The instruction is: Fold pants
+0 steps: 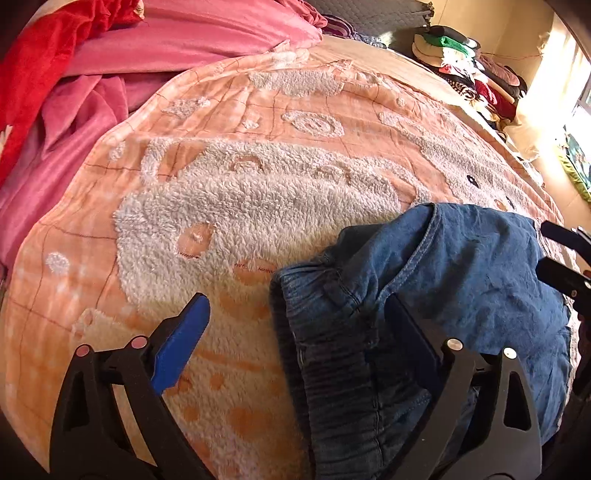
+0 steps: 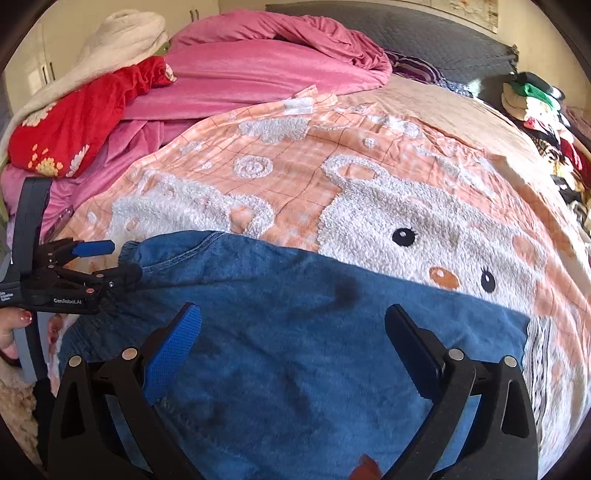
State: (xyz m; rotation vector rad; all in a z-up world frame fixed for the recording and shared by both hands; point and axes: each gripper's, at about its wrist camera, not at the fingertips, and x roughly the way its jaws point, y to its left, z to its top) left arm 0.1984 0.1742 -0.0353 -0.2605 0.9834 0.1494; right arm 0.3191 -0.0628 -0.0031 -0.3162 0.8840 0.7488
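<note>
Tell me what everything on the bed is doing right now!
Blue pants: lying folded on the blanket, waistband end bunched.
Left gripper: open, at the waistband, holding nothing.
Right gripper: open, above the pants, holding nothing.
Peach blanket: spread flat under the pants.
Pink bedding: crumpled in a heap.
Red blanket: bunched up.

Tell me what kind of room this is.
Most likely a bedroom at home. The jeans lie on a bed covered with a peach blanket, pink bedding is heaped by a grey headboard, and clothes are piled alongside.
</note>
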